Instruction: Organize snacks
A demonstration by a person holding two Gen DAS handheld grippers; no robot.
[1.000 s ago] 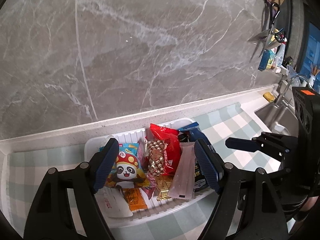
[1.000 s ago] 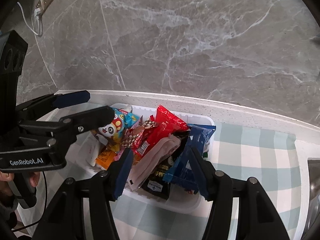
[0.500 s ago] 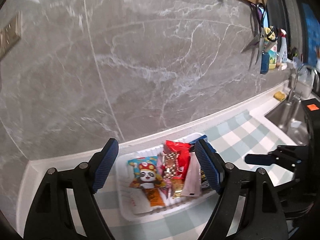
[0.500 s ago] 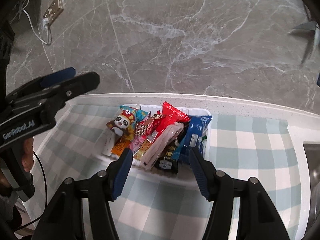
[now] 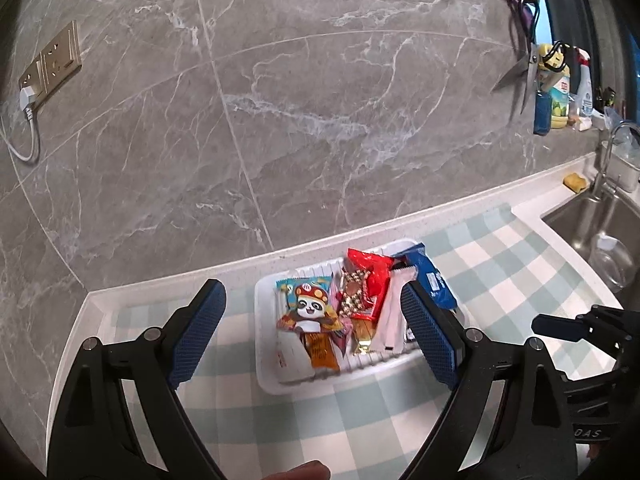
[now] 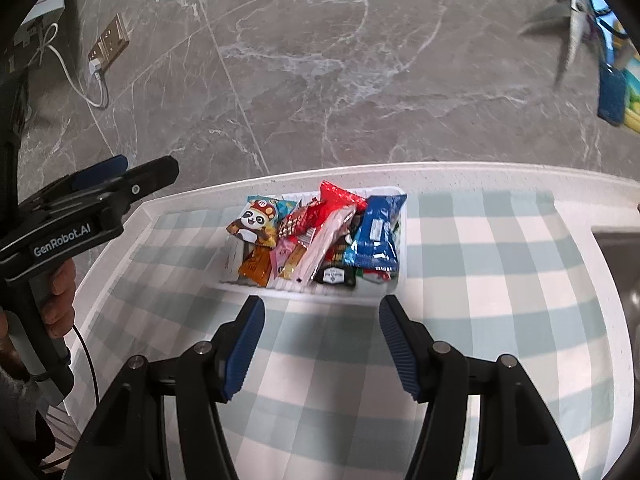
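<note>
A white tray [image 5: 267, 376] [image 6: 396, 280] on the checked cloth holds several snack packs: a panda pack [image 5: 308, 308] [image 6: 254, 220], a red pack [image 5: 370, 266] [image 6: 340, 198], a blue pack [image 5: 434, 280] [image 6: 376, 232] and a pale pink bar [image 5: 394, 312] [image 6: 326, 240]. My left gripper [image 5: 314, 332] hangs above and in front of the tray, its jaws opening, nothing between them. My right gripper [image 6: 320, 340] stands open over the cloth just in front of the tray, empty. In the right wrist view the left gripper [image 6: 120, 172] is at the left edge, held by a hand [image 6: 60, 300].
A grey marble wall rises behind the white counter ledge [image 5: 240, 268]. A steel sink [image 5: 600, 236] with a tap lies at the right. Bottles [image 5: 560, 96] and hanging scissors [image 5: 524, 64] are at the far right. A wall socket [image 5: 52, 64] with a white cable is at the upper left.
Both grippers have pulled up and back from the tray, so the tray looks smaller and farther. The left jaws have spread wider. The snacks have stayed in the tray.
</note>
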